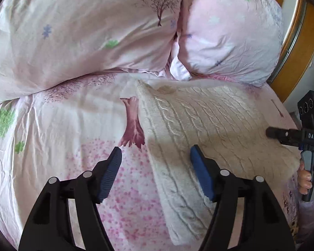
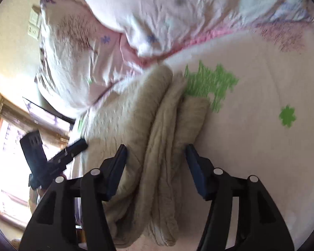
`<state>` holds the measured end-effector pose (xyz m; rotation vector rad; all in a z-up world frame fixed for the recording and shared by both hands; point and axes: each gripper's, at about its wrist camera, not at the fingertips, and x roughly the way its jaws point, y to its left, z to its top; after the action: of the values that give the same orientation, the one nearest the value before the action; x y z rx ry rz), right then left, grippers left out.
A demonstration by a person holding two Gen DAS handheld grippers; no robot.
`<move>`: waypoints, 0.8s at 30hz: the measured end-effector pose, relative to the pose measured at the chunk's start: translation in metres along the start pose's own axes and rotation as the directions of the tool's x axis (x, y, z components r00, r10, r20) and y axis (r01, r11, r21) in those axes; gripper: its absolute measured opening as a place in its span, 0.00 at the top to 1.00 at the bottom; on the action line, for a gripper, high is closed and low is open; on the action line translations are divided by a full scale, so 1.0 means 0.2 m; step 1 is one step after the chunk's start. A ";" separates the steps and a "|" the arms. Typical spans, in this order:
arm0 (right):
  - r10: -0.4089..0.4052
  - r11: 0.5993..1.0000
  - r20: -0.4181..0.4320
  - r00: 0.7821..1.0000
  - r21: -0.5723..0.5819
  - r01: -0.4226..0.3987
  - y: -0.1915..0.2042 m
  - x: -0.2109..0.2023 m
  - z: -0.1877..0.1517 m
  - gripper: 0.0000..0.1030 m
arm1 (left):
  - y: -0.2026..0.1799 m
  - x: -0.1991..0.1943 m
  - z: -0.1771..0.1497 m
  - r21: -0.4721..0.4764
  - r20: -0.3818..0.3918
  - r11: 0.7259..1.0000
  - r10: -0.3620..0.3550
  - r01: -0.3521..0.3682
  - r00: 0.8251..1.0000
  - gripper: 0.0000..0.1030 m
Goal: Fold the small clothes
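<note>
A cream cable-knit garment (image 1: 198,125) lies folded flat on the pink floral bedsheet (image 1: 62,125). My left gripper (image 1: 156,152) is open and empty, its jaws straddling the garment's left edge just above the sheet. The other gripper shows at the right edge of the left wrist view (image 1: 270,132), over the garment's right side. In the right wrist view my right gripper (image 2: 156,149) is open, its jaws on either side of the garment's stacked folded edges (image 2: 163,136). The left gripper shows there at the left (image 2: 81,144).
Two pink floral pillows (image 1: 83,31) (image 1: 230,41) lie at the head of the bed beyond the garment. A wooden headboard (image 1: 297,48) curves along the right. In the right wrist view a window (image 2: 8,156) and wall sockets (image 2: 34,24) sit at the left.
</note>
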<state>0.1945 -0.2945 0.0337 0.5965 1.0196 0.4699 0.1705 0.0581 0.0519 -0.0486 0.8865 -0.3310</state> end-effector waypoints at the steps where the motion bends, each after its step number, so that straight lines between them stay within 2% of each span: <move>1: 0.015 1.000 0.086 0.996 -0.004 -0.014 0.01 -0.08 0.03 0.43 | 0.02 -0.05 -0.01 -0.016 0.020 1.000 -0.006 0.007 1.000 0.30; 2: 0.035 0.999 0.128 0.991 -0.002 -0.035 0.02 -0.12 0.06 0.43 | 0.03 -0.09 -0.01 -0.029 0.042 0.999 -0.017 0.018 0.999 0.26; 3: 0.047 0.999 0.124 0.991 0.009 -0.048 0.03 -0.13 0.10 0.43 | 0.01 -0.10 -0.01 -0.036 0.058 0.999 -0.030 0.032 0.998 0.25; 6: -0.012 0.999 0.062 0.998 0.036 0.010 0.02 -0.01 0.18 0.46 | -0.04 -0.15 -0.05 0.001 0.072 0.998 -0.067 0.067 0.995 0.24; 8: -0.039 0.998 -0.002 0.999 0.052 0.039 0.03 0.14 0.22 0.50 | -0.14 -0.16 -0.07 0.055 0.080 0.997 -0.053 0.049 0.995 0.20; 9: -0.042 0.997 -0.024 0.999 0.064 0.043 0.02 0.20 0.21 0.56 | -0.18 -0.16 -0.08 0.080 0.086 0.996 -0.039 0.032 0.996 0.20; 10: -0.044 0.998 -0.031 0.999 0.048 0.045 0.02 0.23 0.19 0.79 | -0.22 -0.13 -0.08 0.097 0.088 0.995 -0.029 0.020 0.996 0.20; 11: -0.047 0.999 -0.024 0.999 0.012 0.048 0.04 0.24 0.17 0.86 | -0.23 -0.13 -0.09 0.108 0.082 0.994 -0.034 0.025 0.996 0.19; 13: -0.104 0.994 0.027 0.994 -0.019 0.104 0.05 0.19 0.13 0.88 | -0.24 -0.11 -0.11 0.106 0.056 0.993 -0.051 0.045 0.997 0.18; 15: -0.114 0.992 0.071 0.991 0.063 0.110 -0.03 0.09 0.11 0.89 | -0.24 -0.10 -0.13 0.106 0.036 0.993 -0.051 0.047 0.998 0.18; 17: -0.184 0.975 0.104 0.977 0.142 0.169 -0.14 0.01 0.11 0.94 | -0.23 -0.10 -0.16 0.103 0.034 0.994 -0.052 0.048 0.998 0.18; 19: -0.204 0.962 0.067 0.977 0.196 0.188 -0.23 0.03 0.10 0.92 | -0.21 -0.12 -0.18 0.091 0.034 0.994 -0.056 0.053 0.998 0.18; 20: -0.207 0.962 0.063 0.976 0.195 0.191 -0.23 0.00 0.09 0.81 | -0.19 -0.14 -0.19 0.082 0.035 0.995 -0.056 0.053 0.998 0.18; 21: -0.218 0.962 0.081 0.973 0.184 0.201 -0.22 -0.05 0.08 0.74 | -0.17 -0.16 -0.21 0.075 0.038 0.996 -0.047 0.044 0.998 0.18; 22: -0.221 0.965 0.117 0.968 0.172 0.200 -0.19 -0.12 0.06 0.63 | -0.15 -0.19 -0.22 0.072 0.043 0.997 -0.036 0.033 0.998 0.16; 23: -0.193 0.974 0.159 0.968 0.154 0.169 -0.14 -0.18 0.03 0.54 | -0.13 -0.21 -0.23 0.072 0.051 0.997 -0.021 0.017 0.998 0.13; 24: -0.105 0.989 0.191 0.976 0.124 0.082 -0.09 -0.25 -0.01 0.49 | -0.11 -0.24 -0.25 0.071 0.062 0.997 -0.005 0.001 0.998 0.11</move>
<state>0.1721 -0.3386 0.0544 0.6808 0.8854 0.2642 0.0990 0.0552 0.0599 0.0054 0.8125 -0.3614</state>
